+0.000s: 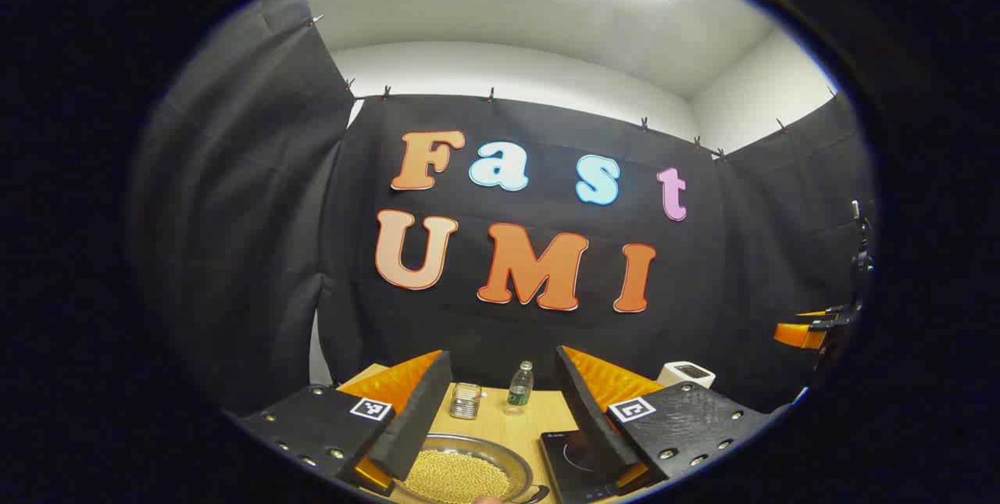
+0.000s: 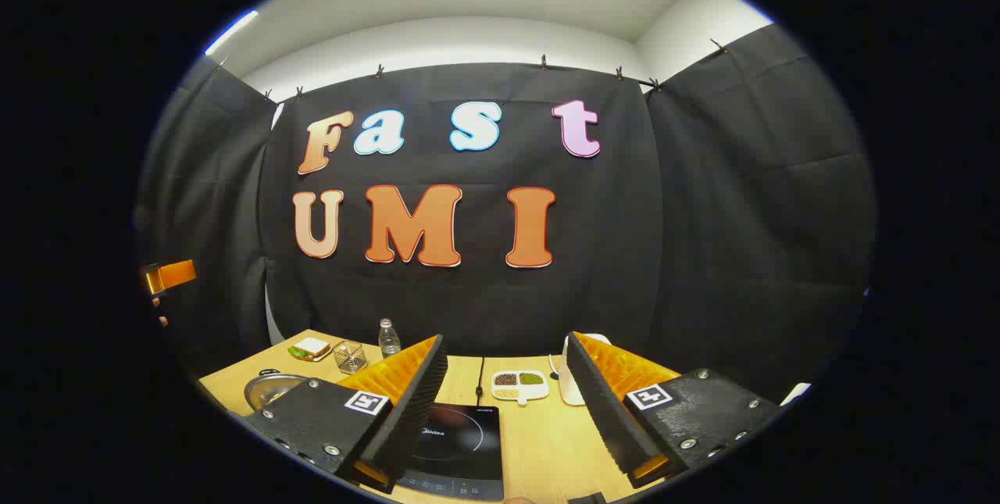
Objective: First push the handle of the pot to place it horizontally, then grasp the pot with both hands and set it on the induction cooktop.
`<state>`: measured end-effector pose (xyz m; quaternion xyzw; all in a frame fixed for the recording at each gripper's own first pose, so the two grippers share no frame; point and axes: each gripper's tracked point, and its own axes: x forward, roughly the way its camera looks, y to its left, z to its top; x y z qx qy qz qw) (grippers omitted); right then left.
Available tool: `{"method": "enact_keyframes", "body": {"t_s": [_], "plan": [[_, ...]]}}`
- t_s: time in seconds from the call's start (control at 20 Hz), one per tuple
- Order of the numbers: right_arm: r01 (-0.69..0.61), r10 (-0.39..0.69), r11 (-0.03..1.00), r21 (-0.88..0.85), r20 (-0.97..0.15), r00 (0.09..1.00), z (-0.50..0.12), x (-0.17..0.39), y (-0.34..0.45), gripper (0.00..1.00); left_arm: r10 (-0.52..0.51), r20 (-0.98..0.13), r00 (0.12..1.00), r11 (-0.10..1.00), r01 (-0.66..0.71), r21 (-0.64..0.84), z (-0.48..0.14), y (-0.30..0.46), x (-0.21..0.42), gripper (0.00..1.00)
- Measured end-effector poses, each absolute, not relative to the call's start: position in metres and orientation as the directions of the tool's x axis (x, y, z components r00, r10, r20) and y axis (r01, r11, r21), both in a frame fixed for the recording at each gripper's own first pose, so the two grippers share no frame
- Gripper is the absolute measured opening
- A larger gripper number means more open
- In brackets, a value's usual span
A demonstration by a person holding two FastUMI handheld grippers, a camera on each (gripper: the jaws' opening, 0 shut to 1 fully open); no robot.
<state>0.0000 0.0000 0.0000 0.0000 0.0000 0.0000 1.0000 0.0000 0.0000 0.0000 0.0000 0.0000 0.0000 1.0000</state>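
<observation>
Barely begun: both grippers, left & right, gaping, nothing held, above wooden table w/ round steel pot of yellow grains left of, off, black induction cooktop; handle push, two-handed lift pending.

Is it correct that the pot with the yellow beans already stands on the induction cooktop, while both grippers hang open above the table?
Not quite. In the left gripper view the pot sits on the wooden table, beside the induction cooktop, not on it. The rest holds: left gripper and right gripper both have open jaws.
</observation>
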Motion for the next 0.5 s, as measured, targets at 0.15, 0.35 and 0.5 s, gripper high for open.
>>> {"method": "enact_keyframes", "body": {"t_s": [0.15,0.35,0.5], "plan": [[-0.005,0.005,1.0,0.007,-0.002,1.0,-0.002,-0.001,-0.003,0.95,-0.012,-0.017,1.0,1.0,0.012,-0.011,-0.008,-0.016,0.014,0.86],[-0.007,0.007,1.0,0.013,-0.002,1.0,-0.002,0.0,-0.007,0.95,-0.024,-0.016,1.0,1.0,0.024,-0.019,-0.008,-0.021,0.021,0.84],[-0.007,0.007,1.0,0.015,-0.002,1.0,-0.002,0.001,-0.009,0.95,-0.025,-0.007,1.0,0.999,0.025,-0.021,-0.007,-0.023,0.021,0.84]]}}
